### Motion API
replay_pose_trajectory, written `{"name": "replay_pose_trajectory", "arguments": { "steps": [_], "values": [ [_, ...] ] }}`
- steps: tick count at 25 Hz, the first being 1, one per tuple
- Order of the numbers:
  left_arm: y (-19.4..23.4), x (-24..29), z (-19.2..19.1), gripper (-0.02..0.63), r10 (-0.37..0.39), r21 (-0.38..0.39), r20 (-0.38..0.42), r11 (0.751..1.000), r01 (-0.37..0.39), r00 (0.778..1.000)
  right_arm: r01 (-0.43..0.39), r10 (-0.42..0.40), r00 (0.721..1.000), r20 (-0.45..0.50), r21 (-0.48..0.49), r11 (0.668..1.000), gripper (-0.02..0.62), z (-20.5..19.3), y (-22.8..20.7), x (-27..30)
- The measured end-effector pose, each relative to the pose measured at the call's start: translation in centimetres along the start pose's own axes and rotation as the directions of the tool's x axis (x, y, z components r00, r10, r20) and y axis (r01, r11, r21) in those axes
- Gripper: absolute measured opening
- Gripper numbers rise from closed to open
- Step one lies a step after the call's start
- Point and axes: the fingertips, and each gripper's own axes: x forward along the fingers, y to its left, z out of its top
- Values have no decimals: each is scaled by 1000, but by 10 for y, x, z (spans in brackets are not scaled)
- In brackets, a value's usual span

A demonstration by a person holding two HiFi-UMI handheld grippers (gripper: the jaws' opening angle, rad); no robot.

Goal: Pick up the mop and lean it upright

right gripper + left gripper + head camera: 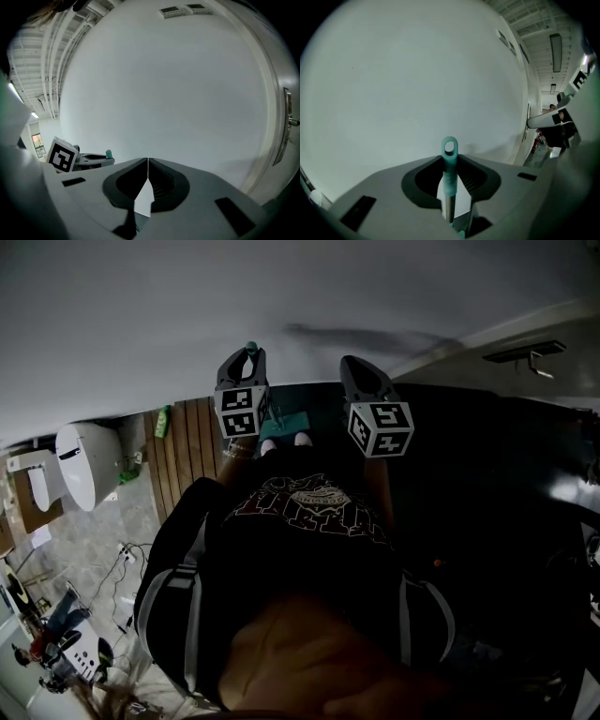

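My left gripper (pixel 450 161) is pinching the mop (pixel 449 178) just under its teal cap, the hanging loop (pixel 449 147) poking up past my fingertips. The handle stands close to upright, near the plain white wall (pixel 417 79). My right gripper (pixel 148 161) has its fingers pressed together on nothing and hovers beside the left one, also facing the wall.

In the head view a teal patch (pixel 286 423) down by my shoes is probably the mop's foot, though I cannot tell for sure.

Here is what worries me. The handle is thin and smooth, and I hold it at one point only, so it can swivel or slip down through my pads. The wall looks bare and slick. If I let go before the top rests firmly on it, or with the foot too far out, the handle could slide sideways and topple
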Motion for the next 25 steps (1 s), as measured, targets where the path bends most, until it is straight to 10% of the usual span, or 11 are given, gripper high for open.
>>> {"name": "replay_pose_trajectory", "arguments": {
  "steps": [25],
  "values": [
    [-29, -59, -21, 144, -31, 13, 10, 999, 31, 999, -113, 112, 993, -30, -48, 992, 20, -9, 32, 14]
  ]
}}
